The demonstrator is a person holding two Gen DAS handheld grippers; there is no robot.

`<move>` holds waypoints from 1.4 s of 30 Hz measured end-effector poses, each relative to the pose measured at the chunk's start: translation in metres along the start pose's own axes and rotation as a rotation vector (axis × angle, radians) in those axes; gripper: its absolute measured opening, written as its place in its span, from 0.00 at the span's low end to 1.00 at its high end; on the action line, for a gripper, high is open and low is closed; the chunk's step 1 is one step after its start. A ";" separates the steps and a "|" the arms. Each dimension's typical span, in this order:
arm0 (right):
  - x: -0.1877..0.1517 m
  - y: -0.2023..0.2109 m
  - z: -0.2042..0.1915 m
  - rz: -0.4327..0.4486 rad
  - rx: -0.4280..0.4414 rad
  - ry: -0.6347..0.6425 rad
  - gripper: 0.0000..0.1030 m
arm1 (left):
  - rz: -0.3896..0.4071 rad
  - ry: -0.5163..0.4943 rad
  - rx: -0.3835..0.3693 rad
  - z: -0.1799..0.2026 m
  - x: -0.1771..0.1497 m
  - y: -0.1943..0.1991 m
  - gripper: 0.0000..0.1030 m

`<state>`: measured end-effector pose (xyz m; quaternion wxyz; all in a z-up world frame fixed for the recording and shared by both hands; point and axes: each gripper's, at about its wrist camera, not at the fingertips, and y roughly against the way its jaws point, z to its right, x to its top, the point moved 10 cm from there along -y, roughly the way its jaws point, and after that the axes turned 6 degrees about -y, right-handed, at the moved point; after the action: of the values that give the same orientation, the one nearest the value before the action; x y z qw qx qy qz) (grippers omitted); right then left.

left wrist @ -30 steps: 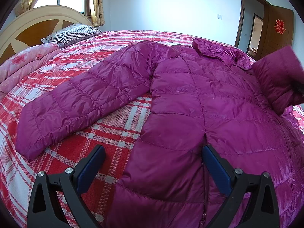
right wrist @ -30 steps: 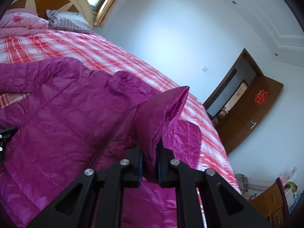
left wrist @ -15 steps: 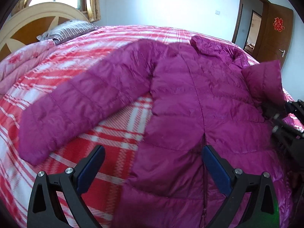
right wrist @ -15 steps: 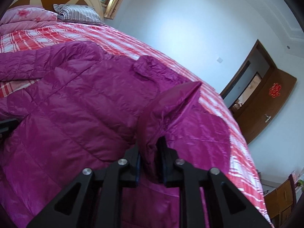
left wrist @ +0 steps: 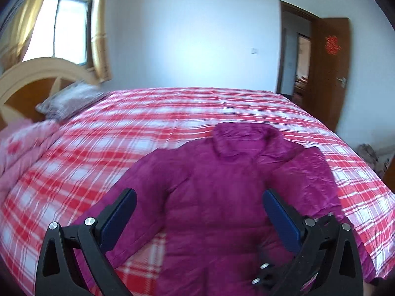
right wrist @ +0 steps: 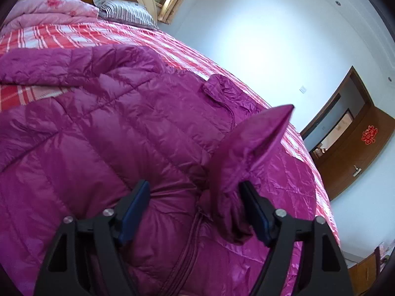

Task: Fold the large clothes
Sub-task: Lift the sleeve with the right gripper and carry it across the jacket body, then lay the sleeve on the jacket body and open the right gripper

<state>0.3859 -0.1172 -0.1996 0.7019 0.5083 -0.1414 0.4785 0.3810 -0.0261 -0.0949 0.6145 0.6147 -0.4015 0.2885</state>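
Note:
A magenta puffer jacket lies front up on a red plaid bed, its left sleeve spread out to the side. Its right sleeve is folded in over the body. My left gripper hangs open above the jacket's lower front with nothing between its blue pads. In the right wrist view the jacket fills the frame. My right gripper is opening just over the zipper. The sleeve cuff stands up between the jaws and leans on the right finger, no longer pinched.
A cream and wood headboard, a striped pillow and a pink quilt lie at the bed's head. A brown door stands open at the far right. The bed's edge drops off at the right near a wooden cabinet.
The left gripper rose, so the jacket sits lower and smaller in its view. The right gripper sank toward the jacket front and opened, letting go of the cuff it pinched.

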 end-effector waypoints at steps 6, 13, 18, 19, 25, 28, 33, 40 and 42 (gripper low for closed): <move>0.001 0.009 -0.006 0.047 -0.051 0.046 0.79 | -0.036 -0.023 -0.044 0.029 0.004 -0.011 0.99; 0.009 0.048 -0.041 0.230 0.020 0.194 1.00 | -0.015 -0.012 -0.039 0.021 0.017 -0.009 0.99; 0.008 0.045 -0.037 0.208 0.065 0.152 0.99 | -0.036 -0.068 -0.056 0.038 0.023 -0.031 0.99; 0.009 0.049 -0.035 0.215 0.082 0.145 0.99 | -0.034 -0.075 -0.047 0.039 0.023 -0.036 0.99; 0.005 0.067 0.013 0.197 0.104 0.072 0.94 | -0.029 -0.096 -0.052 0.062 0.018 -0.058 0.99; -0.012 0.060 0.045 0.118 0.137 0.041 0.82 | -0.075 -0.153 -0.058 0.082 -0.008 -0.079 0.99; -0.039 0.037 0.112 0.013 0.119 -0.096 0.60 | -0.220 -0.268 0.102 0.075 -0.071 -0.128 0.99; -0.035 -0.027 0.209 -0.091 0.098 -0.592 0.51 | -0.289 -0.136 0.026 0.062 -0.095 -0.145 0.99; -0.031 -0.047 0.223 -0.117 0.092 -0.679 0.47 | -0.291 -0.129 0.027 0.062 -0.097 -0.145 0.99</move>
<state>0.4730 -0.3240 -0.1498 0.6174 0.6767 -0.3158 0.2473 0.4457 -0.0854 -0.2577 0.6144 0.6918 -0.3430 0.1619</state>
